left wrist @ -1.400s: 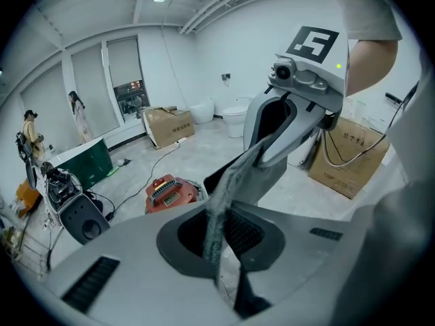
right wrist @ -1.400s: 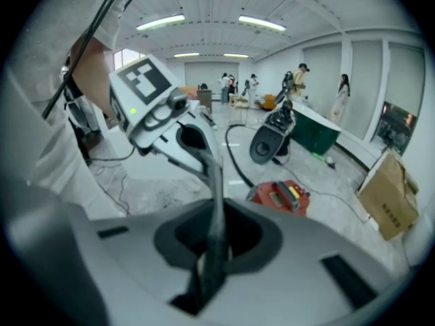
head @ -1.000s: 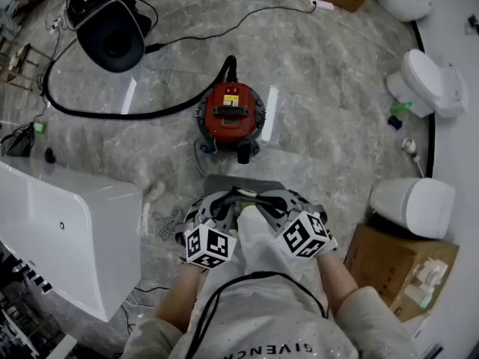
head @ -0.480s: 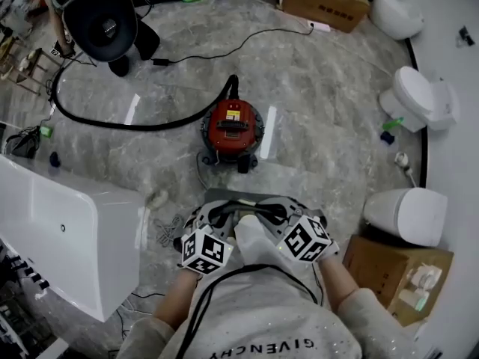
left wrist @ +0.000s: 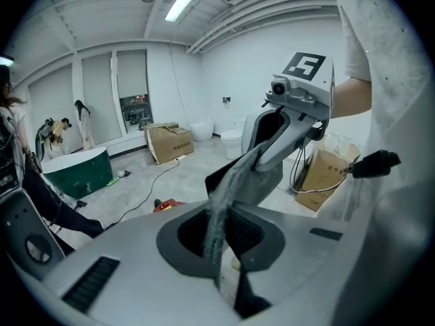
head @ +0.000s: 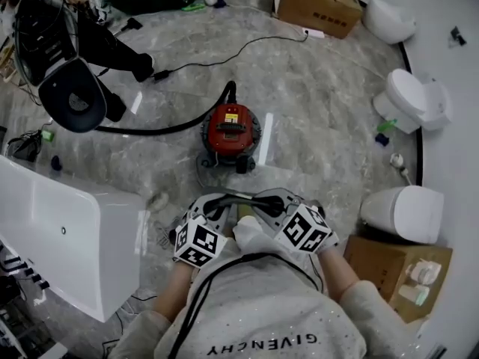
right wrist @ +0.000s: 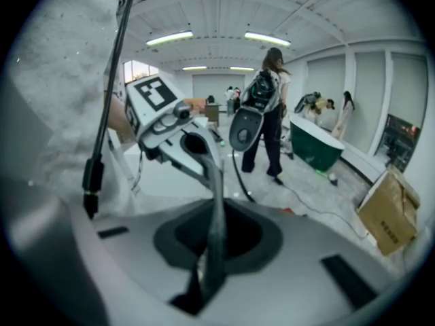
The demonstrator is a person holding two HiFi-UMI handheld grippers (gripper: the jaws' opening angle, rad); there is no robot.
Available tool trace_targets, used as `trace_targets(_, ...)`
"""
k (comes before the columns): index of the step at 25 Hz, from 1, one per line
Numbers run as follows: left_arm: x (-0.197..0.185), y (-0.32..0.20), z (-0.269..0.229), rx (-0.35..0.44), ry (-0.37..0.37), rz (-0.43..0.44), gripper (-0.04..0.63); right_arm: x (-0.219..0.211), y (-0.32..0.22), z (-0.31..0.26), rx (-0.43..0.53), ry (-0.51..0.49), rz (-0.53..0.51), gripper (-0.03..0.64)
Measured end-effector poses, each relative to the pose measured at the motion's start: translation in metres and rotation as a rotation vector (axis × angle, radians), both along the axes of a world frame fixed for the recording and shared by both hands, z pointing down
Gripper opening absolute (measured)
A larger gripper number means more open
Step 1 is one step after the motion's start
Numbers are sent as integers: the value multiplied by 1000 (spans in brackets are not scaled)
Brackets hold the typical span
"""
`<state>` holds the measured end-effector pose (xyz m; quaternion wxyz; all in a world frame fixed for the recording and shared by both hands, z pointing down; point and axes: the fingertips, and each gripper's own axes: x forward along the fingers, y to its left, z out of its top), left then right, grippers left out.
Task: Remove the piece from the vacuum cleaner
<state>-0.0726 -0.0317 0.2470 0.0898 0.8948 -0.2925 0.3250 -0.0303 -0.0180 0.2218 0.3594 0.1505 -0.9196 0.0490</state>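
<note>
**Piece off the vacuum, both tongs pinching a thin edge: slip risk**

The red vacuum cleaner (head: 230, 129) is sitting on the marble floor (head: 322, 88), well apart from the hands. The grey piece (left wrist: 223, 202) is already off it. It's hanging up by the person's chest, stretching from the left gripper (left wrist: 231, 280) across to the right gripper (right wrist: 206, 280). Both tongs are squeezing almost fully closed, each biting only a thin edge of that piece.

Biggest risk, I'm guessing, is the hands drifting apart or twisting unevenly. That would be dragging the edge out of one set of jaws, leaving the piece swinging or dropping to the floor.

A smaller one is the black cable (right wrist: 91, 178) dangling down the person's shirt. It's hanging just beside the grippers and could be snagging on them.
</note>
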Motion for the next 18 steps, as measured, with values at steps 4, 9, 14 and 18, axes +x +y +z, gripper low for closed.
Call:
trace_targets(4, -1, 3, -5, 4, 7, -4, 39, -1, 3, -5, 1, 2, -11, 41)
trace_targets(9, -3, 6, -6, 2, 3, -1, 40, -3, 6, -6, -7, 9, -23, 41)
trace_targets(14, -8, 9, -7, -9, 7, -2, 39, -8, 8, -8, -6, 17, -35, 41)
trace_targets(18, -8, 9, -6, -21, 9, -3, 40, -9, 7, -7, -14, 15, -38, 41)
